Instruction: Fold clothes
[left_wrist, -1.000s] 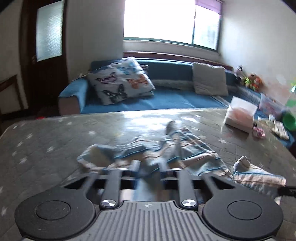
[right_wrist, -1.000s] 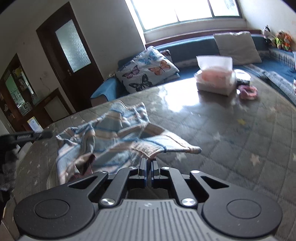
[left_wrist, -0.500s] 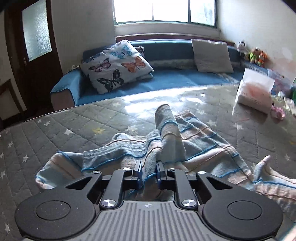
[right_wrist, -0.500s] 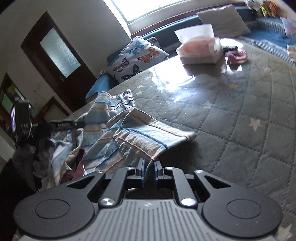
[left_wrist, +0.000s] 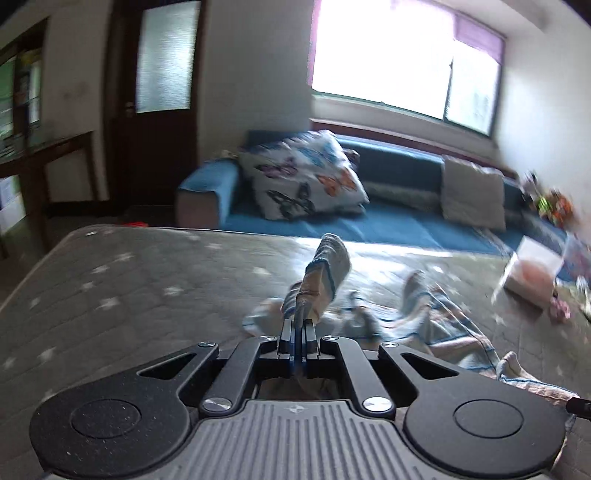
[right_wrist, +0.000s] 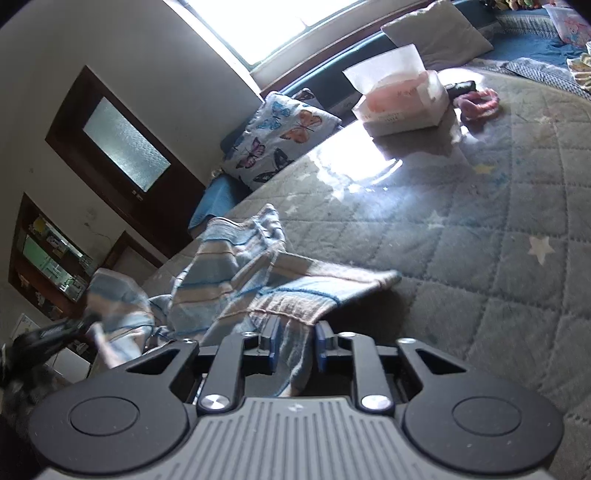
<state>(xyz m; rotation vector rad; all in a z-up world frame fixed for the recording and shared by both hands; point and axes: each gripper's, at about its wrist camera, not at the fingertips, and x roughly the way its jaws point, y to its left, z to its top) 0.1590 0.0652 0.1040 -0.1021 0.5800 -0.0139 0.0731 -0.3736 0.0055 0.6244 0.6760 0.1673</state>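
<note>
My left tool (left_wrist: 297, 334) is clamped on a bunched bit of the shirt (right_wrist: 236, 266) lifted off the table (right_wrist: 480, 236), while my right tool (right_wrist: 295, 345) gapes around its hem, shirt trailing left.

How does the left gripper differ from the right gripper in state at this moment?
The left gripper has its jaws pressed together on a raised fold of the striped garment; the right gripper has its jaws apart, with the garment's hem lying loose between them. The left lifts cloth off the quilted surface; the right does not. Both meet the same garment.
</note>
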